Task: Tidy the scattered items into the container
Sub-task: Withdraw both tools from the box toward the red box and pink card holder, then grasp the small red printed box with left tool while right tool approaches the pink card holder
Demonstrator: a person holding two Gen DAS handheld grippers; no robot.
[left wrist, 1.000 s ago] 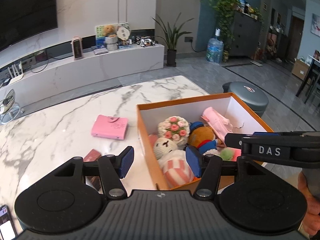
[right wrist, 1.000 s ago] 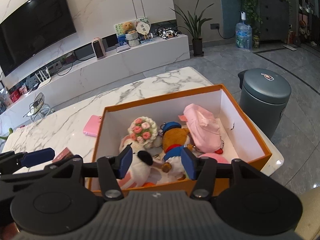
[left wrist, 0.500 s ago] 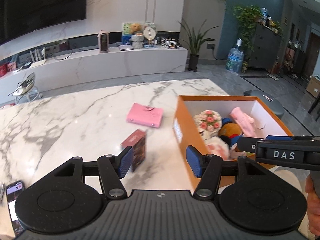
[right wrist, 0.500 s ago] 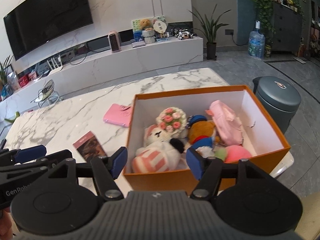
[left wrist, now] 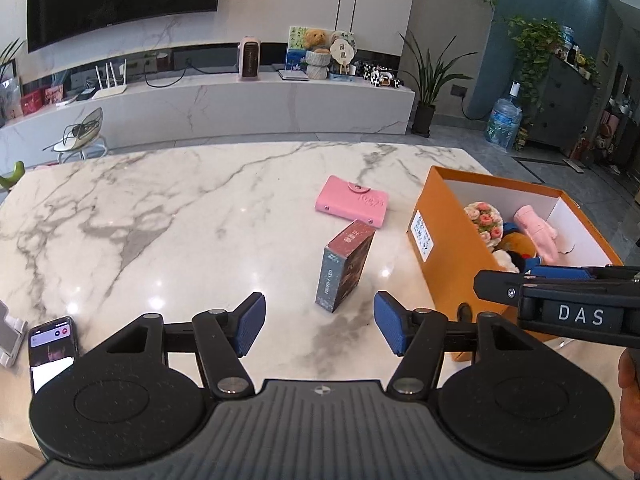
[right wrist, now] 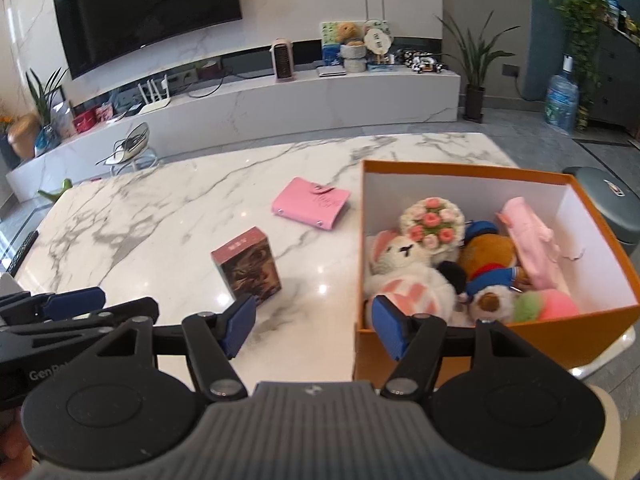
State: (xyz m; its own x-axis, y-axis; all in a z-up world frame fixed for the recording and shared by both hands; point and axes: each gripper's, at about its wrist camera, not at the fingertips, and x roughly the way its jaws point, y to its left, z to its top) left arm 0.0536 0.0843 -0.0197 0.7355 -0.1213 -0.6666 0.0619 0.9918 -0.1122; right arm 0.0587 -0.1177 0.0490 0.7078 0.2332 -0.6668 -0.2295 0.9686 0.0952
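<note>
Both tongs, left tongs point(left wrist: 319, 330) and right tongs point(right wrist: 313, 327), are gaping wide, holding nothing; the dark box point(left wrist: 345, 265) (standing on the worktop point(left wrist: 160, 216)) is seemingly awaiting pickup for the orange container point(right wrist: 460, 170).

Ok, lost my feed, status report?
Left gripper, right gripper open, empty. Dark box, pink wallet on table outside orange box. Nothing blocking.

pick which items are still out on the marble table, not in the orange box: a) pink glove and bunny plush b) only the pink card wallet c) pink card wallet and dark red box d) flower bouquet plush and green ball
c: the pink card wallet and the dark red box sit on the marble table, left of the orange box, which holds the plush toys.
</note>
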